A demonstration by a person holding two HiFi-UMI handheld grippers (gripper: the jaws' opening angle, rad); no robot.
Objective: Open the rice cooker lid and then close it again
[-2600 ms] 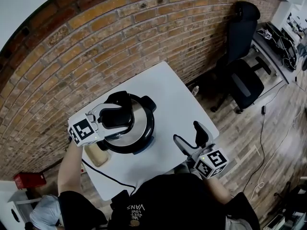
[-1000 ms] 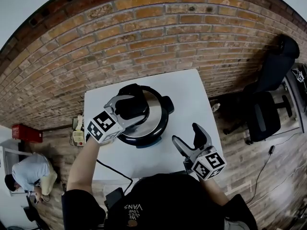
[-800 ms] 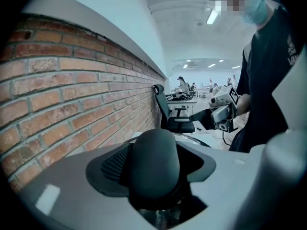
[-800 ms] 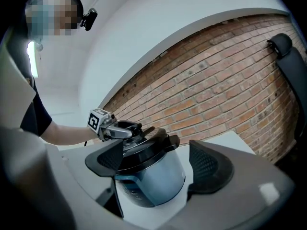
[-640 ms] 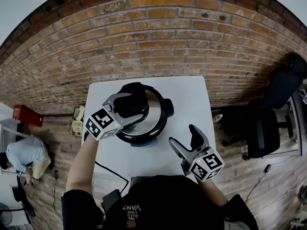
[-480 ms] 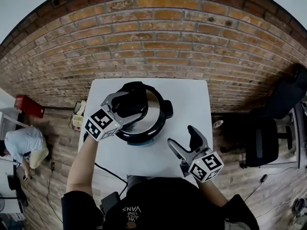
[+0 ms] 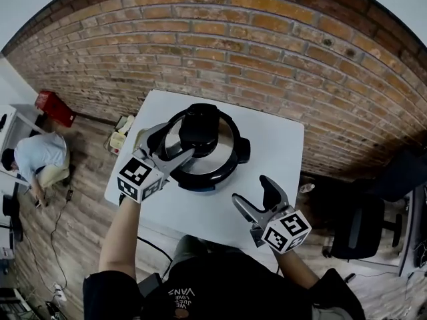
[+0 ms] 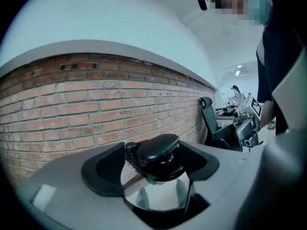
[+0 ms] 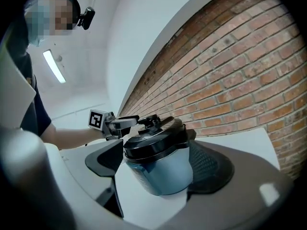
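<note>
Two tongs, both with jaws apart. Left tongs (image 7: 177, 141) sit over the left rim of the closed lid (image 7: 223, 155), jaws opening. The black lid handle (image 7: 200, 127) lies ahead between them and the pads are not pressing it. Right tongs (image 7: 253, 192) hover over the bare tabletop (image 7: 273, 145) at front right, gripping nothing.

Rice cooker (image 7: 207, 172) stands left of centre, near the back edge by the brick wall (image 7: 267, 45). Free room lies to the right and in front. The person's torso (image 7: 220, 285) cuts off the near edge. From above the lid hides the pot body. Handle's long axis runs from the back rim to the lid centre.
</note>
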